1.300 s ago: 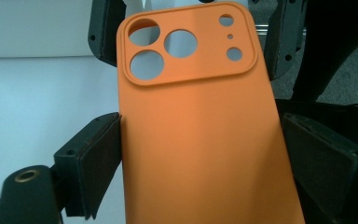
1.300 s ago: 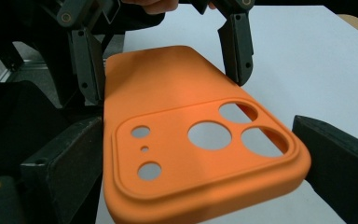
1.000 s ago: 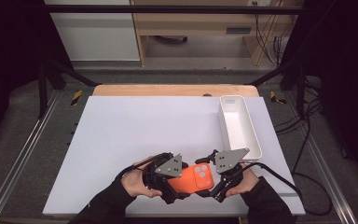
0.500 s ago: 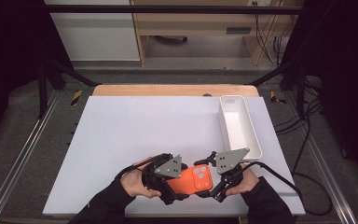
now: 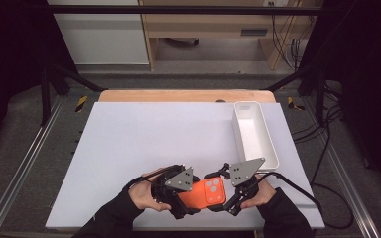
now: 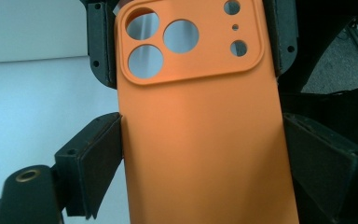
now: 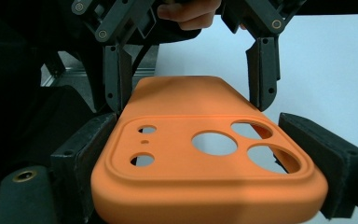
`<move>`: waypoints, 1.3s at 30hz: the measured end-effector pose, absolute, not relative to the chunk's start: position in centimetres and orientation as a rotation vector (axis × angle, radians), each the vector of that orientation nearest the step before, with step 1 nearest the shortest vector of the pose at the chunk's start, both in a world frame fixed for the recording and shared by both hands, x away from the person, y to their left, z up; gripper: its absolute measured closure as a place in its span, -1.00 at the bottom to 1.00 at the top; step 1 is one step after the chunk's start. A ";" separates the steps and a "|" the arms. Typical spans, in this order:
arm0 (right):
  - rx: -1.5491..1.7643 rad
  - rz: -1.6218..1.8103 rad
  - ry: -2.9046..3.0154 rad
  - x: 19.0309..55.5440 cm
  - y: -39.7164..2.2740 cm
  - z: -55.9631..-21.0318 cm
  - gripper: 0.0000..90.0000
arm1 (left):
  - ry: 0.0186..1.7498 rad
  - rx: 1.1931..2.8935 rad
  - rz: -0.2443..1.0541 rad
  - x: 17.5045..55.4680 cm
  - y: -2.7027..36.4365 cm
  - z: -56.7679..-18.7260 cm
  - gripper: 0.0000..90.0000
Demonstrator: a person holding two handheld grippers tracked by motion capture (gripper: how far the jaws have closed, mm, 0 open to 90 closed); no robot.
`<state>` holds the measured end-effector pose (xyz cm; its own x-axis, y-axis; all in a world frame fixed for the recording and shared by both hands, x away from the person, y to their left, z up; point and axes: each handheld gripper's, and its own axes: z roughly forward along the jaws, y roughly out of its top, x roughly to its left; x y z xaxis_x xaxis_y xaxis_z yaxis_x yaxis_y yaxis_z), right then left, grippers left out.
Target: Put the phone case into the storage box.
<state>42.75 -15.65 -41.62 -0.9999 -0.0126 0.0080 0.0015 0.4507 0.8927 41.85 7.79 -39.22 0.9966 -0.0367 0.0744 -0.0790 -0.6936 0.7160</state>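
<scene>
1. A person stands at the near edge of a white counter (image 5: 144, 134) and holds 1 tool in each hand, both low over the near middle of the counter.
2. Between the 2 tools is an orange phone case (image 5: 206, 192), back side up, with its camera cut-outs toward the right.
3. The left tool (image 5: 186, 191) is clamped across the plain end of the case. In the left gripper view its 2 black jaws press on the case's long edges, 1 on each side.
4. The right tool (image 5: 225, 191) has just been closing its jaws around the camera end. In the right gripper view the jaws sit against both sides of the case, so it looks clamped on the case too.
5. The case appears lifted slightly off the counter, carried by both tools, though I cannot tell for certain whether its underside touches the surface.
6. A long white tray (image 5: 265, 148) sits at the right side of the counter, well apart from the case, and looks empty.
7. Judged progress: the case is picked up and now gripped at both ends. What is left seems to be the real work, perhaps flexing or turning it, or moving it to the tray.
</scene>
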 end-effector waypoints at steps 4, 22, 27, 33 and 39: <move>0.005 -1.632 -2.654 42.8 -15.6 -41.6 -0.66 | -0.080 2.337 0.064 41.9 7.8 -39.2 -0.70; -0.019 -1.592 -2.652 43.1 -15.5 -41.7 -0.63 | -0.060 2.351 0.046 42.1 7.7 -39.5 -0.70; -0.024 -1.586 -2.650 43.1 -15.5 -41.7 -0.63 | -0.056 2.346 0.041 42.2 7.7 -39.5 -0.70; -0.034 -1.588 -2.660 43.1 -15.6 -41.5 -0.63 | -0.023 2.318 0.046 42.2 7.7 -39.6 -0.74; -0.063 -1.601 -2.683 43.1 -16.0 -41.0 -0.63 | 0.019 2.278 0.061 42.2 8.3 -39.1 -0.90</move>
<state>43.14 -16.04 -41.02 -0.9990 0.0266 0.0347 0.0431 0.4744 0.8793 42.18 8.33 -39.07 0.9987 0.0343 0.0378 -0.0064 -0.6504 0.7596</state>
